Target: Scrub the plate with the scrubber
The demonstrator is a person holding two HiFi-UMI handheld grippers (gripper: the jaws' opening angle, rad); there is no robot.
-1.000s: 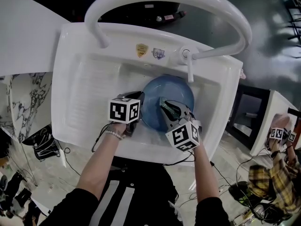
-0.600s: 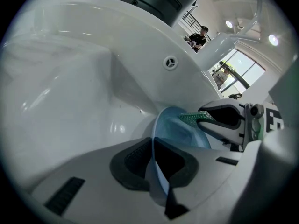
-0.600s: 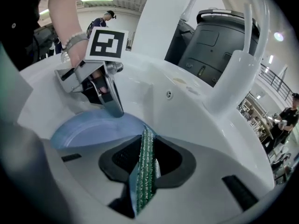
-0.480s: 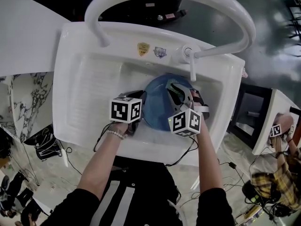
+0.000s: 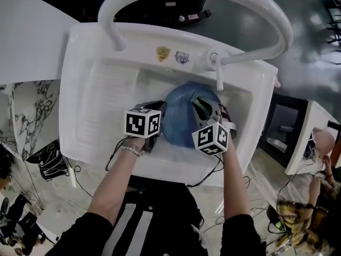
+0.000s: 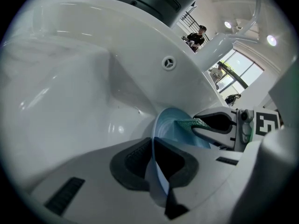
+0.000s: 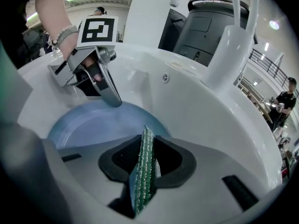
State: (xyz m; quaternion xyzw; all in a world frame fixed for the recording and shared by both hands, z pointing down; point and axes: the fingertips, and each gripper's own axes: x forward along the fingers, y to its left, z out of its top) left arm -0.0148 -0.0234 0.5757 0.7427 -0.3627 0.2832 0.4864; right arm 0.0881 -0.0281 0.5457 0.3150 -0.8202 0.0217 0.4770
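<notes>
Mid-frame in the sink (image 5: 106,89), the jaws of your left gripper (image 6: 156,169) pinch the blue plate (image 5: 181,116) by its rim, those of your right gripper (image 7: 145,174) the green scrubber (image 7: 146,148): brace the plate, sweep flat.

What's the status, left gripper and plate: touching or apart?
Touching. The left gripper view shows it: the left gripper has the rim of the blue plate clamped between its jaws, with no gap on either side.

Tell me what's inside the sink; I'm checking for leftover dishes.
One blue plate, its rim gripped by the left tool; the right tool holds a green scrubber over it. Whatever lies under the plate is covered.
</notes>
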